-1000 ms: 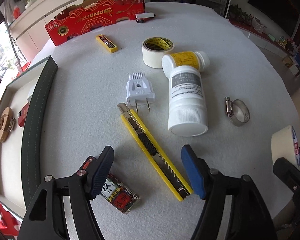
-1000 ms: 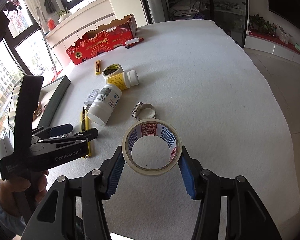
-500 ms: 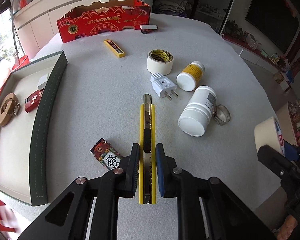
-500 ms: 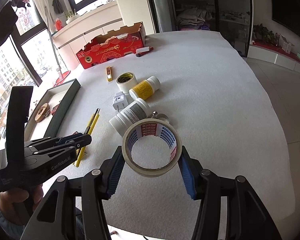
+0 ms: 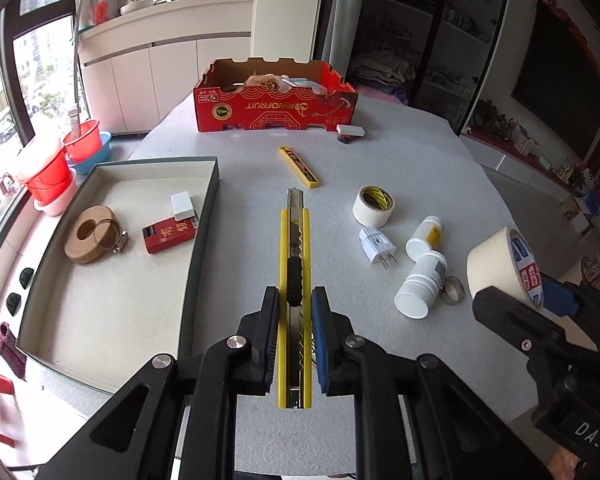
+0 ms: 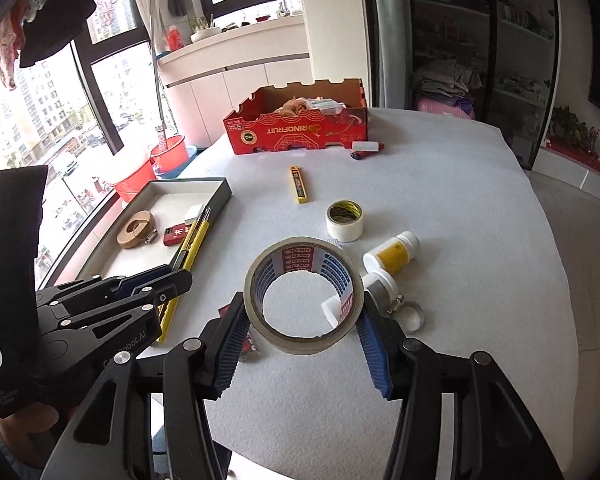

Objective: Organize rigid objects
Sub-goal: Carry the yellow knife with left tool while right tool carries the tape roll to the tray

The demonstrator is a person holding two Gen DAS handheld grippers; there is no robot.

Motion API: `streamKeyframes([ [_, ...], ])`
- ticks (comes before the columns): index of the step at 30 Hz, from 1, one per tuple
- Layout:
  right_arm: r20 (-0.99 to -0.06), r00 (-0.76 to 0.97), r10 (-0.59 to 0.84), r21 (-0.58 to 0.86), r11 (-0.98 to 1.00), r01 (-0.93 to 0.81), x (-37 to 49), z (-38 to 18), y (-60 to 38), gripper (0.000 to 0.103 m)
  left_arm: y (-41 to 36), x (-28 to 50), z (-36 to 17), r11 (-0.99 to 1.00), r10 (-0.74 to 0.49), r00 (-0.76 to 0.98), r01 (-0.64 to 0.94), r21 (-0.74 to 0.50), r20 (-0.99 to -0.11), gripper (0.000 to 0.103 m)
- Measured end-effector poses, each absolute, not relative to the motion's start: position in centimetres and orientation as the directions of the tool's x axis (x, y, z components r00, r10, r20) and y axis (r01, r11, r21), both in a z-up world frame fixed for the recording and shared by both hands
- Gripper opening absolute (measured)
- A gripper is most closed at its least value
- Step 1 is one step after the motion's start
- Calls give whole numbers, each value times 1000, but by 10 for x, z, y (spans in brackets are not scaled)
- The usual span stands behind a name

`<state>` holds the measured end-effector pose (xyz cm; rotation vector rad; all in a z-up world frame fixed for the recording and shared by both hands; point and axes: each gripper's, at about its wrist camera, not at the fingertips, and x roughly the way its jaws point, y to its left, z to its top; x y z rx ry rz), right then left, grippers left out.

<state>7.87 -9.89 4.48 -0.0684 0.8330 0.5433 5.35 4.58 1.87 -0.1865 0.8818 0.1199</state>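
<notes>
Jaws of the left gripper (image 5: 295, 332) clamp the yellow utility knife (image 5: 295, 264); the right gripper's (image 6: 302, 334) clamp a tape roll (image 6: 304, 294).

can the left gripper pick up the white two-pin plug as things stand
Probably not yet: the left gripper is already shut on the yellow utility knife. The white two-pin plug lies uncovered on the table, so its path looks free.

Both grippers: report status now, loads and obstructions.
Left gripper shut on yellow utility knife, lifted, beside the tray. Right gripper shut on masking tape roll, off the table. Nothing seen blocking.
</notes>
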Motion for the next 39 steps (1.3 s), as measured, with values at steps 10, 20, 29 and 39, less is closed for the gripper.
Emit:
streamKeyframes([
  [10,-709,486,511,113,763,-637,81,80,-4,54,126,30,48,931,168,673,-348,-108,-721,17],
  [20,-732,416,539,98,687,-720,84,73,70,54,198,12,36,873,242,643,-471,-126,-727,17],
  [29,-775,360,520,106,668,-737,95,49,106,54,229,11,12,847,251,604,-515,-130,-756,17],
  [39,-795,340,503,108,669,-736,106,38,119,54,234,23,-1,851,235,587,-509,-127,-775,17],
])
